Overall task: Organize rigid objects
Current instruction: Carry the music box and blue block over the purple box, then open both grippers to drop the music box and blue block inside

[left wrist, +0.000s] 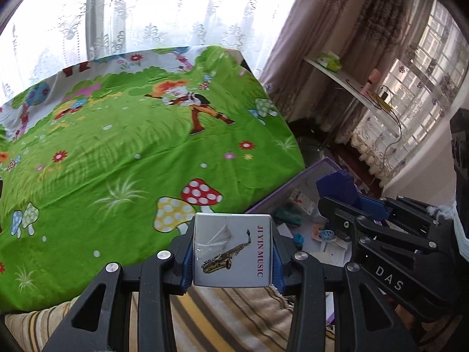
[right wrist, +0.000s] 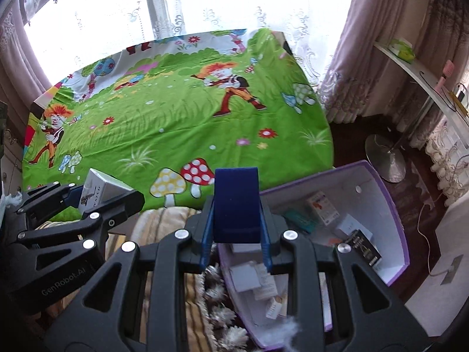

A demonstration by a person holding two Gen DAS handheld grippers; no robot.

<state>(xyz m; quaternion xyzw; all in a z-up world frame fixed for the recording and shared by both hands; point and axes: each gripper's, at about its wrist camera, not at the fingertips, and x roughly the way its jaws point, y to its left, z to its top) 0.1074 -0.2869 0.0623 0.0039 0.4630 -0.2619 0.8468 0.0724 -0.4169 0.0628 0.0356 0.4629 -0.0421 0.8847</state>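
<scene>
Left gripper [left wrist: 233,256] clamps white music box [left wrist: 233,252] above green cartoon bedsheet [left wrist: 117,152]; right gripper [right wrist: 236,220] grips blue box [right wrist: 236,202] over open purple-edged storage box [right wrist: 390,205] beside bed.

Bright cartoon green against black tongs

Beyond both black tongs lies a green sheet [right wrist: 181,123] printed with red-and-white and yellow mushrooms, flowers and orange-haired figures. Between the left tongs' [left wrist: 233,253] blue pads sits a white box [left wrist: 231,249] with a gold saxophone and magenta lettering; the right tongs [right wrist: 236,226] hold a dark blue box [right wrist: 236,202]. Right of them, a purple-edged white bin [right wrist: 390,205]; beneath, a beige-and-yellow striped cloth [left wrist: 228,316].
</scene>
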